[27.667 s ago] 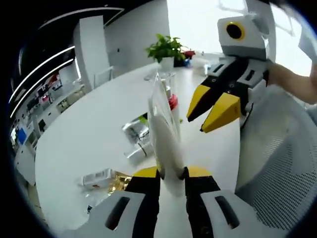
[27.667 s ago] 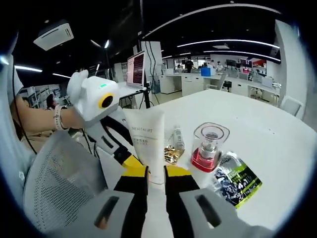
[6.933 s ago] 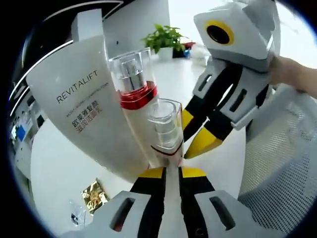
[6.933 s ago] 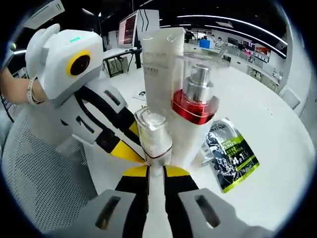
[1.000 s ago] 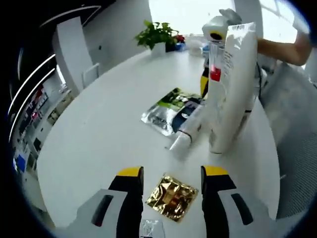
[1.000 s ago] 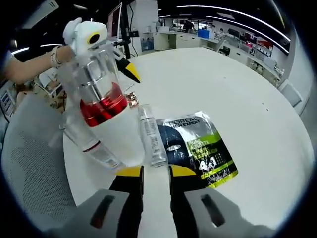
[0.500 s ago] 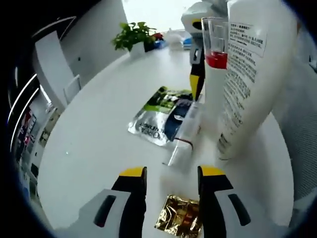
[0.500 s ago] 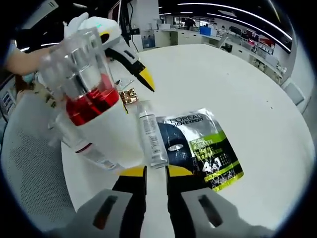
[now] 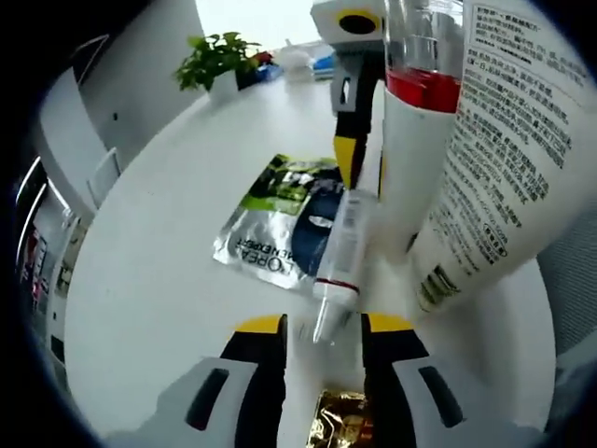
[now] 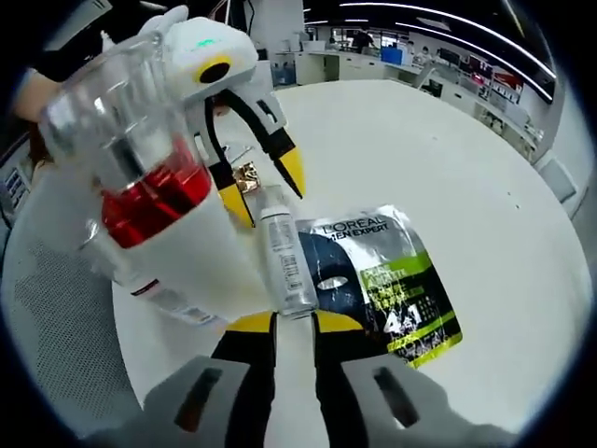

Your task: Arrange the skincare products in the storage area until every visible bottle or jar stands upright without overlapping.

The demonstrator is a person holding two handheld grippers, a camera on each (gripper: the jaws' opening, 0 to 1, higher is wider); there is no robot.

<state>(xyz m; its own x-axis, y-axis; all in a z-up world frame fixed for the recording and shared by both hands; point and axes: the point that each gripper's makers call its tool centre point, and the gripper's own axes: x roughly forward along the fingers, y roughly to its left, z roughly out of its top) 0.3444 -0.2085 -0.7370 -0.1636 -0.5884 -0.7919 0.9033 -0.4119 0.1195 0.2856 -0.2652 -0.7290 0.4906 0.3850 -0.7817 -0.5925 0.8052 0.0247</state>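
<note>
A round white worktop (image 9: 159, 280) carries a cluster of skincare products. A small clear slender bottle with a clear cap (image 9: 338, 250) (image 10: 284, 264) lies flat on its side, partly resting on a silver, black and green foil face-mask sachet (image 9: 280, 229) (image 10: 387, 289). This lying bottle looks like the one item not yet upright.

Just beside it stand two upright products: a white bottle with a red band and a clear square cap (image 9: 420, 112) (image 10: 154, 201), and behind it a large white squeeze tube printed with small black text (image 9: 504, 159). They stand close together at the worktop's near edge, seemingly so as to keep them grouped.

In the left gripper view, the left tongs (image 9: 317, 341) are parted, with the cap end of the lying bottle between the yellow tips; I cannot tell if they touch it. A crumpled gold foil sachet (image 9: 340, 420) lies between the jaws, lower down; in the right gripper view it (image 10: 244, 177) lies beyond the bottle.

In the right gripper view, the right tongs (image 10: 283, 325) are narrowly parted at the bottle's opposite end and grip nothing. The left tongs (image 10: 266, 191) appear there too, spread apart over the bottle. Both approach from opposite ends, probably so that one can lift it and the other steady it upright.
</note>
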